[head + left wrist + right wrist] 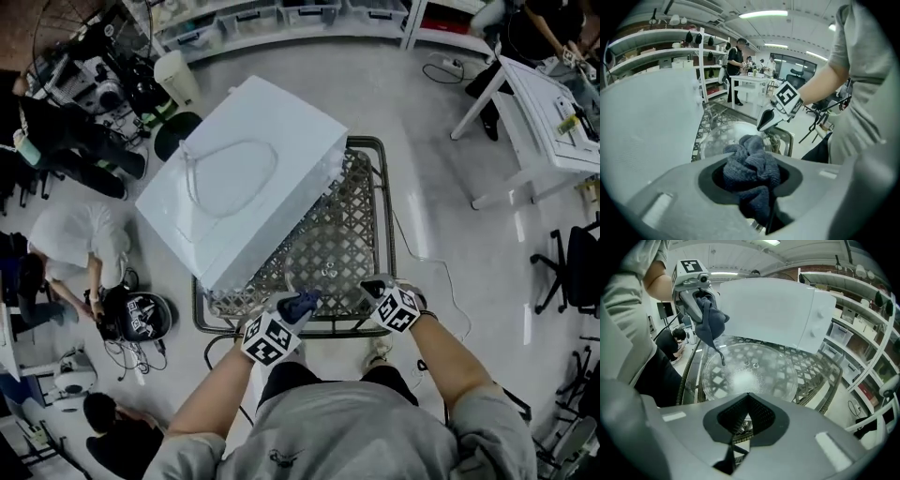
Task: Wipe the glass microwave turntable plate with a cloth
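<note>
The clear glass turntable plate (328,267) lies flat on the lattice table (367,187), in front of the white microwave (248,178). My left gripper (298,305) is shut on a bunched dark blue cloth (752,171) and hovers over the plate's near left edge. In the right gripper view the cloth (710,319) hangs from it above the plate (750,373), with a corner dangling just over the glass. My right gripper (373,286) is at the plate's near right edge, its jaws together with nothing between them. It is seen also in the left gripper view (766,123).
The microwave (773,310) sits tilted across the table's far left half. A person crouches on the floor at the left (80,248) beside a helmet (141,314). A white desk (539,122) and an office chair (567,272) stand to the right. Shelves line the far wall.
</note>
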Tool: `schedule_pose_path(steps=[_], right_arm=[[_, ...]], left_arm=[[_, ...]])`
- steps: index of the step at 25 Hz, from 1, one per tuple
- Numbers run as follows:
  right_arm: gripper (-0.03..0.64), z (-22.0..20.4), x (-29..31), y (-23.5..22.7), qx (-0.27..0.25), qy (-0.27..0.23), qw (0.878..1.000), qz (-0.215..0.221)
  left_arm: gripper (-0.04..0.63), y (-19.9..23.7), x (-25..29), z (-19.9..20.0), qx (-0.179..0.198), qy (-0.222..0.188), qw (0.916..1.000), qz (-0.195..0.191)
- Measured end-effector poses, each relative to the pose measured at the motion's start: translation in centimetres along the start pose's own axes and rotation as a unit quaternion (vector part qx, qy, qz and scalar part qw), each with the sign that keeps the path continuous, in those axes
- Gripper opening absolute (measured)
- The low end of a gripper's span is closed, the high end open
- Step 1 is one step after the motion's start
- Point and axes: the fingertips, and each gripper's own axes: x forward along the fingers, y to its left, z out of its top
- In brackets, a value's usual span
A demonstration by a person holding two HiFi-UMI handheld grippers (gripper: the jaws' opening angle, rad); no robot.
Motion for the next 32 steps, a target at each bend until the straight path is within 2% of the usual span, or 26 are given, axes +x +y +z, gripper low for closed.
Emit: schedule_pose_path(steps=[3,7,10,13,17,20,22,26,29,32], right_arm=[[0.008,3.0,-2.0,-1.4,0.007,-0.025,1.000,-0.011],[0.008,6.4,-8.6,-2.7,0.050,-0.079,0.995,-0.019],[0.008,9.2,-13.8,-4.1,0.093,-0.133,0.986,-0.020],[0.008,11.3,-18.9,-4.8,0.111,-0.173,0.979,-0.014],[0.008,12.3,-24.2,-5.2,0.144,-0.227,0.963,-0.006],[0.008,13.5,-26.9,-6.2,0.193,-0.284,0.939,-0.021],[0.008,14.2,-27.4,-6.4,0.217,-0.310,0.924,-0.046],[0.008,14.9,-27.4,-6.0,0.230,-0.324,0.912,-0.106],[0.008,14.6,-27.0,-4.5,0.234,-0.320,0.908,-0.138],[0.008,14.2,-27.3,-3.8,0.240,-0.305,0.910,-0.145]], left_arm=[[0.138,0.8,-2.4,3.0,-0.008,-0.027,0.9993,0.023],[0.138,0.6,-5.4,7.1,-0.053,-0.074,0.9937,0.064],[0.138,1.4,-8.0,10.0,-0.097,-0.119,0.9825,0.106],[0.138,1.3,-11.0,12.5,-0.134,-0.158,0.9680,0.142],[0.138,-0.6,-13.8,14.7,-0.160,-0.210,0.9499,0.167],[0.138,-0.6,-15.6,15.6,-0.173,-0.255,0.9380,0.158],[0.138,0.2,-16.9,15.8,-0.174,-0.279,0.9334,0.143],[0.138,1.9,-18.6,15.4,-0.183,-0.322,0.9226,0.109],[0.138,1.7,-19.1,14.6,-0.169,-0.323,0.9267,0.091],[0.138,1.1,-19.9,14.6,-0.155,-0.321,0.9302,0.087]])
